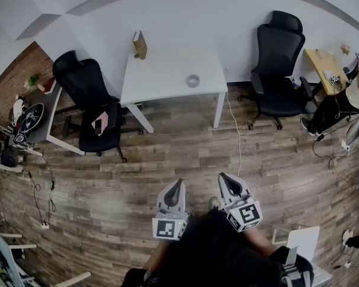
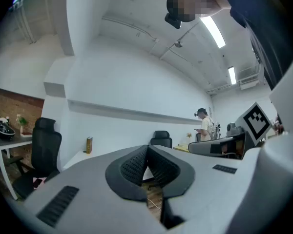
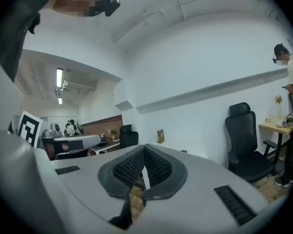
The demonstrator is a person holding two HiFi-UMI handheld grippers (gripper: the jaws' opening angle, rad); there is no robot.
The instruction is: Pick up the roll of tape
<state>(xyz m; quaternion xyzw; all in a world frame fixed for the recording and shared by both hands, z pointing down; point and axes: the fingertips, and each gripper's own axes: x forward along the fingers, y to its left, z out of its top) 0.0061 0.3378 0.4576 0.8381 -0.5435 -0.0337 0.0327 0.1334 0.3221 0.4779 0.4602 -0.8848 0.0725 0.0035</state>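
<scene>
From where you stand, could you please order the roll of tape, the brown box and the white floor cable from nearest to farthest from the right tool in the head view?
1. White cable, on the floor ahead of the right tool.
2. Roll of tape, on the white table.
3. Brown box, at the table's far left corner.

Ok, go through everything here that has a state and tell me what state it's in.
left gripper: shut, empty.
right gripper: shut, empty.
roll of tape: lying flat on the white table, untouched.
brown box: standing upright at the table's far edge.
</scene>
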